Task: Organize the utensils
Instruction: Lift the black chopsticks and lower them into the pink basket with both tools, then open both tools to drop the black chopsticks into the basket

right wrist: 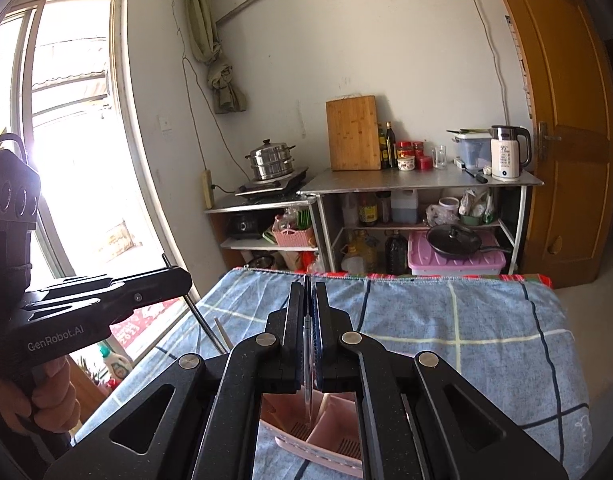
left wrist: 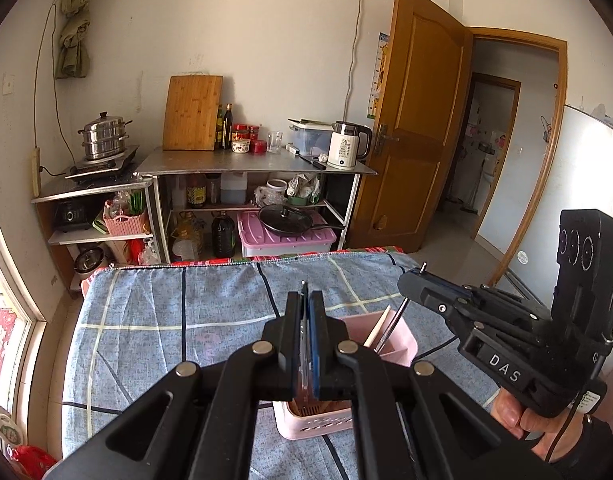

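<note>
At lower centre, both the left gripper [left wrist: 306, 300] and the right gripper [right wrist: 309, 292] are clamping thin, stiff, probably slippery utensils mid-shaft above the caddy [left wrist: 398, 346].

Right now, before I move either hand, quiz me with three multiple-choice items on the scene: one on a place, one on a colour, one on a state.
1. The utensil holder stands on:
A. the steel shelf
B. the blue checked cloth
C. the floor

2. The utensil holder is:
A. green
B. white
C. pink

3. The left gripper is:
A. shut on a thin stick
B. wide open and empty
C. shut on a cup

Answers:
1 B, the cloth shows all around its base.
2 C, its walls are pale pink in both views.
3 A, its pads press together with the stick's tip poking out between them.
</note>
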